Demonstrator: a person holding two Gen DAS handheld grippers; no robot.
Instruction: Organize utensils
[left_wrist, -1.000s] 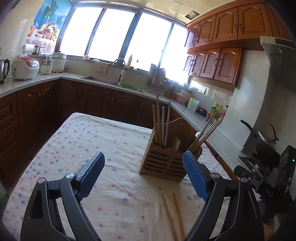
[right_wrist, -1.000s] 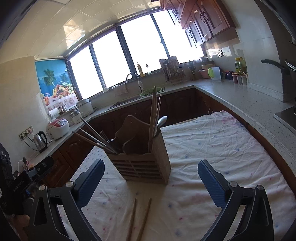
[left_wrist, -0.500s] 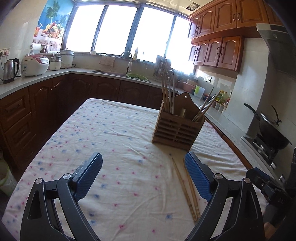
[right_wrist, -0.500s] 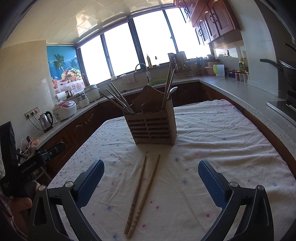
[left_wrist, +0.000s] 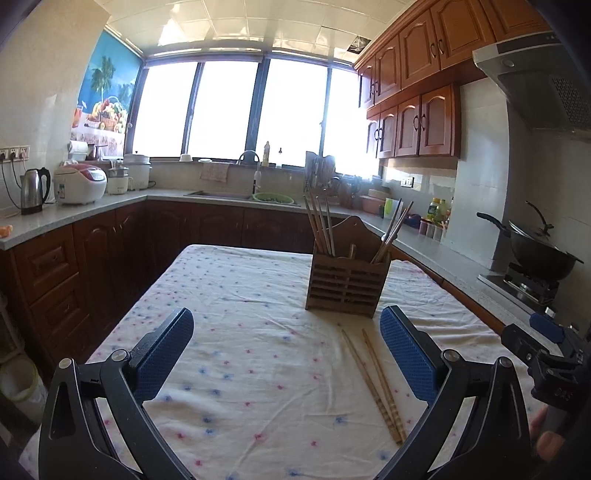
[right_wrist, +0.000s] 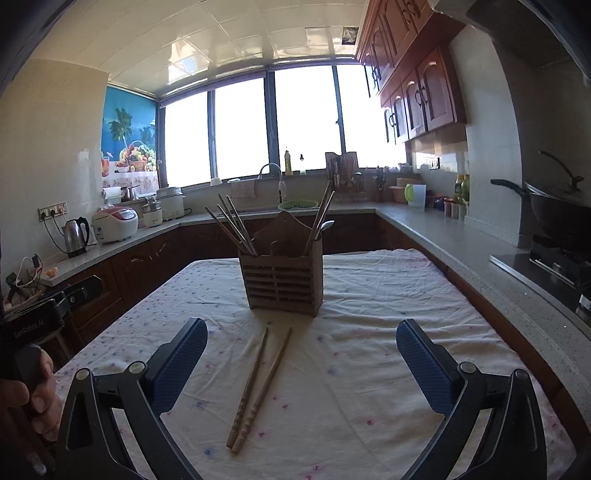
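Observation:
A slatted wooden utensil holder (left_wrist: 346, 288) (right_wrist: 282, 283) stands upright on the cloth-covered table, with several chopsticks and a spoon sticking out of it. Two wooden chopsticks (left_wrist: 373, 380) (right_wrist: 260, 384) lie loose on the cloth in front of it. My left gripper (left_wrist: 287, 334) hovers over the near part of the table, left of the loose pair; its jaws are opening and nothing is between them. My right gripper (right_wrist: 302, 345) is open too, with the loose chopsticks lying on the cloth between and below its fingers, untouched.
The table (left_wrist: 236, 295) wears a white cloth with small coloured dots. Counters wrap around it: kettle (left_wrist: 33, 190) and rice cooker (left_wrist: 79, 182) on the left, sink (left_wrist: 229, 194) at the back, a wok (left_wrist: 543, 251) on the stove at right. A hand (right_wrist: 26, 395) holds the other gripper at the left edge.
Both grippers have drawn back from the utensil holder, which now looks smaller and farther. The two loose chopsticks have come fully into view. The left gripper's jaws stand slightly wider.

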